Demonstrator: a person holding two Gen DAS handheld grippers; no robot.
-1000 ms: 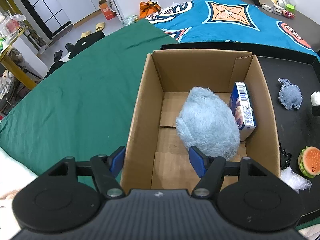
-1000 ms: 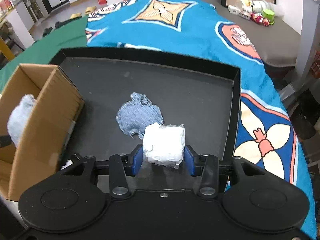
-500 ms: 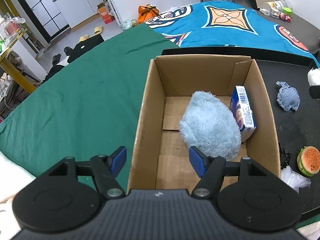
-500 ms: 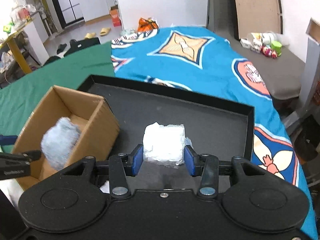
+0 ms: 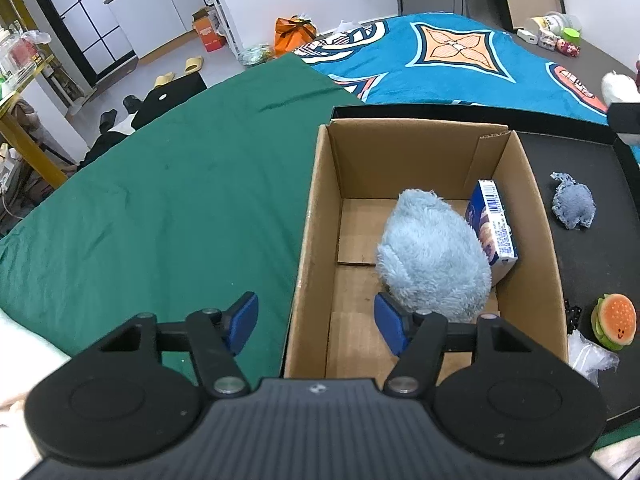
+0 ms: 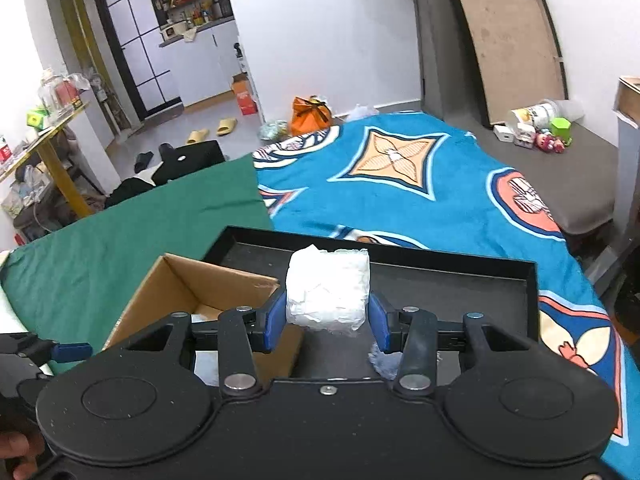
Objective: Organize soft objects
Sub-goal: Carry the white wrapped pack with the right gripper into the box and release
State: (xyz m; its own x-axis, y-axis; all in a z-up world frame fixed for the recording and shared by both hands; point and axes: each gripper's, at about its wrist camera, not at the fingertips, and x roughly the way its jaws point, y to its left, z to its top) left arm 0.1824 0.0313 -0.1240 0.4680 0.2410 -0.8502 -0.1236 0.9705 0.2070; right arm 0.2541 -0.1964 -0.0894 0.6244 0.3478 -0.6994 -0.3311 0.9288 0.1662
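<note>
Beside the cardboard box [image 6: 188, 284], the right gripper [image 6: 327, 320] clamps a white wrapped bundle [image 6: 328, 290] between its blue pads. A second ago the bundle sat low over the black tray [image 6: 460, 280], just above the denim scrap; now it is lifted clear and level with the box's rim, so the carry toward the box looks under way and the drop not yet made.

From the left wrist, the left gripper [image 5: 316, 322] straddles the box's near left wall [image 5: 304, 248], jaws closing slightly, gripping nothing. Only this view shows the box's contents: a fluffy blue plush [image 5: 432, 256] touching a small blue carton [image 5: 494, 226]. It also shows the denim scrap [image 5: 573, 210] and burger toy [image 5: 615, 320] waiting on the tray right of the box. The right wrist view alone shows the grip itself.
</note>
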